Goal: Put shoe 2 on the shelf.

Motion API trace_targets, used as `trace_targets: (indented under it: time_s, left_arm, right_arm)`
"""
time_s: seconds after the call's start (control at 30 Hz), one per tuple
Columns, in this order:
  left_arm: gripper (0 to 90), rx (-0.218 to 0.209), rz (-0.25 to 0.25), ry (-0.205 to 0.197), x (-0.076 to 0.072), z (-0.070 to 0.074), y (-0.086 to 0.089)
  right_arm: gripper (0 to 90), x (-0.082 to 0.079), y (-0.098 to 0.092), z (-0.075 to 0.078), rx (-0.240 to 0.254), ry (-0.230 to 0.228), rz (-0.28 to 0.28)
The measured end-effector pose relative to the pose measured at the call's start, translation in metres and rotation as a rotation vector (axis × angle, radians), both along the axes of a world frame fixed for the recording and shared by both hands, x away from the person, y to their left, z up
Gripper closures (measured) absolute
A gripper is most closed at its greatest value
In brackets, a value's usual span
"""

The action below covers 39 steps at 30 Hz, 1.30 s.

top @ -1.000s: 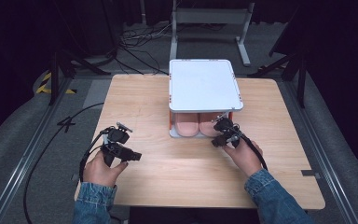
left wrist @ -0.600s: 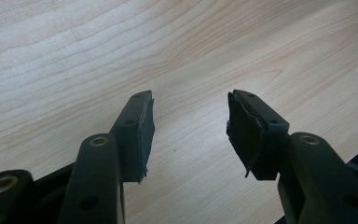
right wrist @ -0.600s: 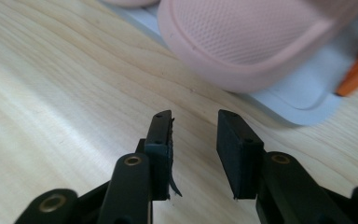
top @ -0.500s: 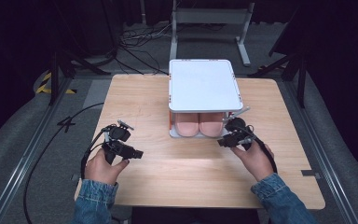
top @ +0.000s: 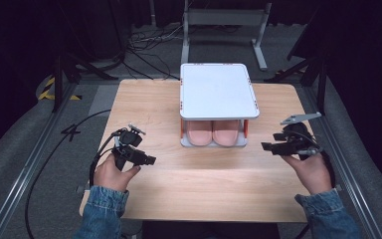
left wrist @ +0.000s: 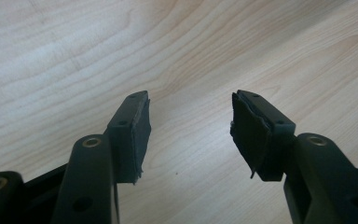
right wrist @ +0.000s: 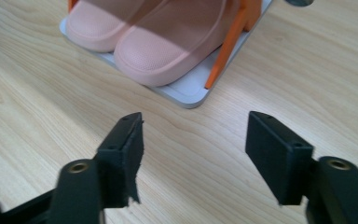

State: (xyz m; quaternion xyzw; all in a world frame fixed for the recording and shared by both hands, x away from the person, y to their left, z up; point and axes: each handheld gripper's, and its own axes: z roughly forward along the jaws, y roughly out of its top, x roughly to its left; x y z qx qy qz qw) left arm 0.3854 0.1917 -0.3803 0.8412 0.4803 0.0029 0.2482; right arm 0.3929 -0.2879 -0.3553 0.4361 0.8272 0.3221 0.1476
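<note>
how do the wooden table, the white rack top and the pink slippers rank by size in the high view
1. wooden table, clearly the largest.
2. white rack top.
3. pink slippers, smallest as seen, but the rack top hides most of them, so their real size stays unsure.

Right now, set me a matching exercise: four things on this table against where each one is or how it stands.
1. slippers
2. rack
3. left gripper
4. right gripper

A. open, over bare wood near the table's left
B. white top, orange posts
C. side by side on the lower shelf
D. open, off the rack's right side

Pairs: 1-C, 2-B, 3-A, 4-D
</note>
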Motion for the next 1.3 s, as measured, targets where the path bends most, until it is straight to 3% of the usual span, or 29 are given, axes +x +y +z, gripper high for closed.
trace_targets:
  time_s: [0.07,0.2,0.23,0.33,0.4,0.53,0.6,0.63,0.73,0.97,1.17,1.3]
  left_arm:
    - [44.7,0.007,-0.016,-0.024,0.002,0.003,0.001]
    - [43.8,0.011,-0.017,-0.033,0.005,0.003,0.002]
    - [42.9,0.015,-0.008,-0.039,0.005,0.003,0.002]
    - [42.3,0.021,-0.005,-0.043,0.007,0.002,0.003]
    - [42.3,0.029,0.006,-0.053,0.008,0.0,0.004]
    - [42.3,0.049,0.011,-0.071,0.006,-0.002,0.007]
    - [42.1,0.069,-0.002,-0.11,0.003,-0.003,0.008]
    - [40.6,0.082,-0.009,-0.127,0.002,-0.003,0.009]
    - [39.5,0.08,-0.012,-0.14,-0.001,-0.005,0.011]
    - [39.2,0.098,-0.006,-0.13,0.001,-0.012,0.013]
    - [39.2,0.093,-0.004,-0.175,-0.007,-0.019,0.013]
    - [39.0,0.097,0.0,-0.168,-0.008,-0.026,0.015]
  right_arm:
    - [30.0,-0.007,-0.019,0.003,0.02,-0.019,-0.017]
    - [24.7,-0.014,-0.034,0.002,-0.009,-0.027,-0.016]
    - [19.5,-0.018,-0.042,0.001,0.002,-0.03,-0.021]
    - [15.3,-0.019,-0.05,0.001,-0.01,0.003,-0.026]
    - [15.8,-0.022,-0.057,-0.001,-0.022,-0.005,-0.013]
    - [15.5,-0.022,-0.074,-0.011,-0.006,-0.053,0.001]
    - [15.5,-0.021,-0.082,-0.022,-0.007,-0.062,-0.008]
    - [15.4,-0.022,-0.086,-0.029,0.02,-0.063,-0.004]
    - [15.5,-0.022,-0.087,-0.036,0.054,-0.058,0.014]
    - [15.4,-0.018,-0.081,-0.058,-0.048,-0.017,-0.014]
    - [15.4,-0.012,-0.073,-0.082,-0.061,0.028,0.019]
    - [15.3,-0.007,-0.072,-0.096,-0.056,0.015,0.021]
